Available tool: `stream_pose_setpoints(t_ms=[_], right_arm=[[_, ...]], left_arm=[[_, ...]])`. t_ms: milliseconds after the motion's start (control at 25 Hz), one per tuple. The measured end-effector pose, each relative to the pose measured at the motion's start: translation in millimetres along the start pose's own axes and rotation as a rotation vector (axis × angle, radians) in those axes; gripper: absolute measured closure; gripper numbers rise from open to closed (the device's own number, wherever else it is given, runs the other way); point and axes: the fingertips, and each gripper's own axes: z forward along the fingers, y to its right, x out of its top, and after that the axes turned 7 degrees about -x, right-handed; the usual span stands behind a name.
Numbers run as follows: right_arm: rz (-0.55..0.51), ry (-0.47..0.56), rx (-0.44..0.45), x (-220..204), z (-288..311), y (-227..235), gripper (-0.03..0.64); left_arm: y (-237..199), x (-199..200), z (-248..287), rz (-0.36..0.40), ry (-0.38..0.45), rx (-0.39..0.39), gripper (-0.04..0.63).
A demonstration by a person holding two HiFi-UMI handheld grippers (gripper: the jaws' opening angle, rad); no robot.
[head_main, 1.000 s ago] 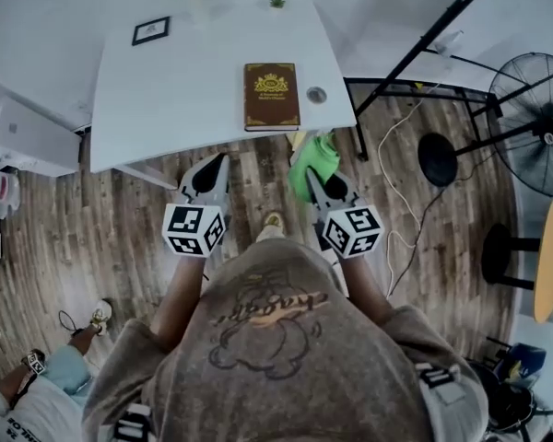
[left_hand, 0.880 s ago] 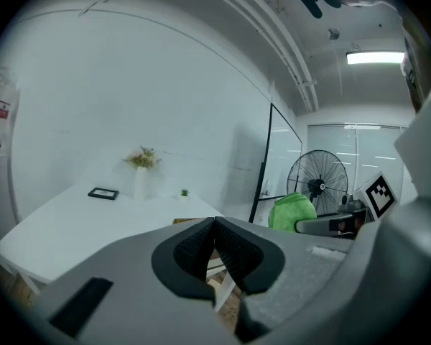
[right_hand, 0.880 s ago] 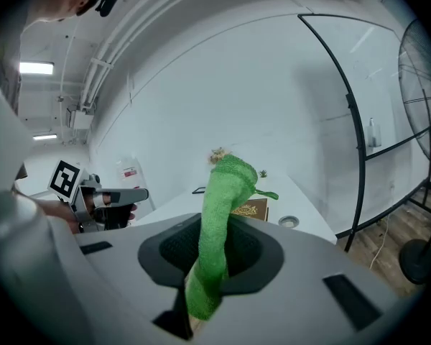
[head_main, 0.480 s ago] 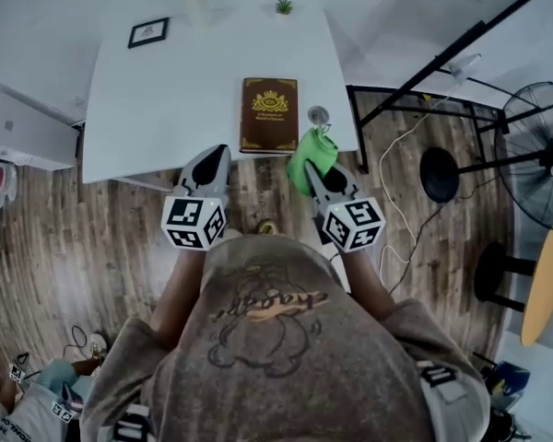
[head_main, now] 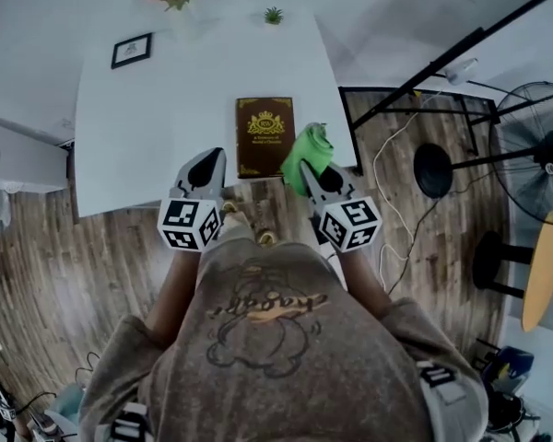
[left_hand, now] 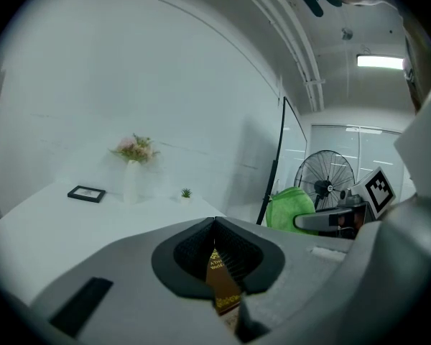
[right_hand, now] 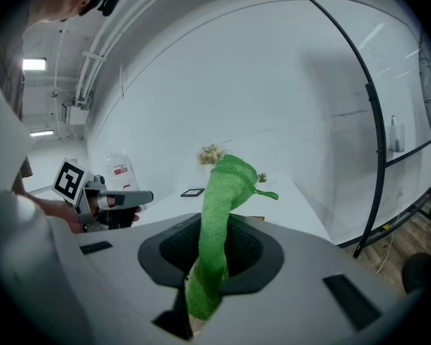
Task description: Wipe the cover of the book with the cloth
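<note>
Both at edge of table [head_main: 138,145] — right claw [head_main: 308,168] clamps cloth [head_main: 310,148], left claw [head_main: 216,156] closed, empty.

The cloth [head_main: 310,148] beside the book [head_main: 264,136] is seen as fuzzy green fabric. The book is bound in smooth brown with gilt print. The table [head_main: 157,109] under the book is finished matt white. The floor [head_main: 37,265] is laid in grained wood planks.

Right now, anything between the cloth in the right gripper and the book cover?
Nothing visible. The cloth, clamped in the right gripper, is just right of the book, whose cover lies bare on the table.
</note>
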Motion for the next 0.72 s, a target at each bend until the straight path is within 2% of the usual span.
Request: stream_pose_setpoints(t_ms=[440, 720], right_arm=[[0.040, 0.026, -0.094, 26, 68, 3, 0.549], [0.015, 0.009, -0.061, 35, 105, -6, 0.549]], left_arm=[[-55, 21, 52, 0.027, -0.052, -0.131, 0.592], [-71, 30, 69, 0.031, -0.063, -0.159, 0.591]])
